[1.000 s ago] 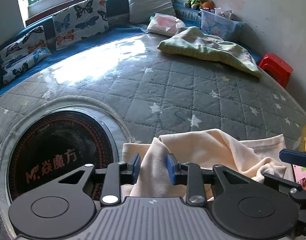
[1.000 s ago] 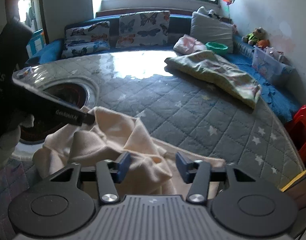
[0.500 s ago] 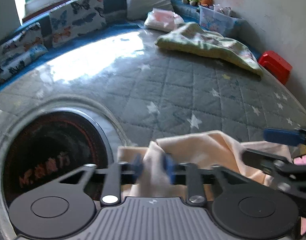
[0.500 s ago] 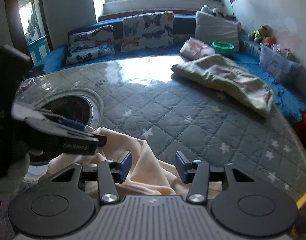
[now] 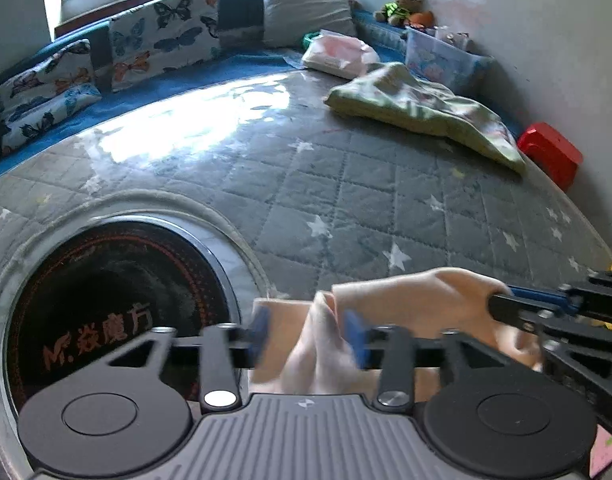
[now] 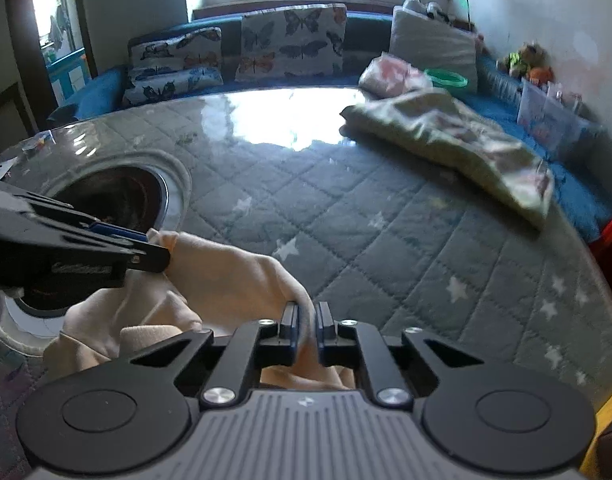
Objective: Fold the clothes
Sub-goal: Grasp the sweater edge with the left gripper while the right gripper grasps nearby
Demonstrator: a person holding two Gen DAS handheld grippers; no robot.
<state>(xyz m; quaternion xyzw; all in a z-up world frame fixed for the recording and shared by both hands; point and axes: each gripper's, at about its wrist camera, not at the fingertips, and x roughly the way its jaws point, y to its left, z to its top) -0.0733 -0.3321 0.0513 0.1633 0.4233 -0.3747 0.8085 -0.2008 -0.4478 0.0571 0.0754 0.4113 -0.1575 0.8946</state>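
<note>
Two black claws work one pale peach, soft-knit garment that lies bunched at the near edge of the grey quilted, star-printed tabletop, just beside the round dark opening with a metal rim sunk into it. The right claw is clenched on a raised fold of that garment, its blue pads nearly meeting with cloth pinched between them. The left claw is letting go: its jaws are opening, a ridge of the same cloth stands between them, and the blurred pads do not seem to press it.

One crumpled green patterned blanket lies far across the tabletop, well apart from the garment. One pink and white folded bundle sits beyond it on the blue bench. Three butterfly-print cushions lean along the back of that bench, two of them stacked at the left, and one plain grey pillow stands to their right.

One clear plastic storage box rests on the bench by the wall; what it holds is too blurred to tell. One green ring-shaped bowl sits by the pillow. One red plastic stool stands by the wall.
</note>
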